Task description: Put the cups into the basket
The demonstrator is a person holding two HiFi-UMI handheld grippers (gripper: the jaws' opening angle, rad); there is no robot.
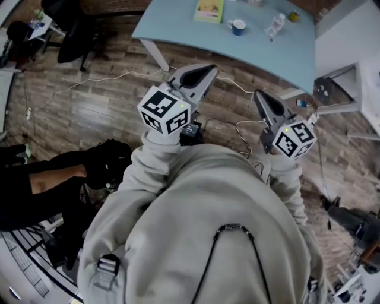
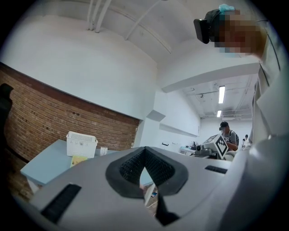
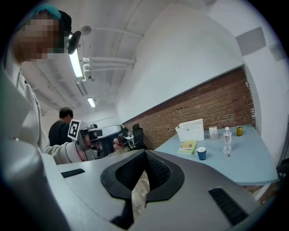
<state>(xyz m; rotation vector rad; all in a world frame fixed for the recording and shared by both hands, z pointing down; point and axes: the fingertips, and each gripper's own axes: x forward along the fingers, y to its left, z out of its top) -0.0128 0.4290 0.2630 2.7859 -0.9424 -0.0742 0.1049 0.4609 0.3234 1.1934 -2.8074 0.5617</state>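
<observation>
Cups are not yet in either claw. Nearest me, the left claw (image 1: 209,71) is clenched on nothing: its pads meet, and only background shows through the slit beneath them. The right claw (image 1: 260,96) is clenched and empty in the same way. Both reach out from grey sleeves over the wood-plank floor (image 1: 107,107), well short of the desk.

Further out stands the light-blue desk (image 1: 178,27). The one cup I can find, a small blue cup with a white inside (image 1: 237,26), sits upright on it. It stands just beside a yellow-green book (image 1: 209,9), and a clear plastic bottle (image 1: 275,25) is on its other side. Behind the book, toward the brick wall, is the white perforated plastic basket (image 3: 190,131). The cup is near it but apart from it. A small yellow jar (image 3: 239,131) stands off past the bottle.

I judge the task barely begun. I cannot tell whether anything already lies in the basket, since its walls hide the inside. What is left, as I read it, is the whole job: close the gap to the desk, open a claw, take the blue cup and set it into the basket.
</observation>
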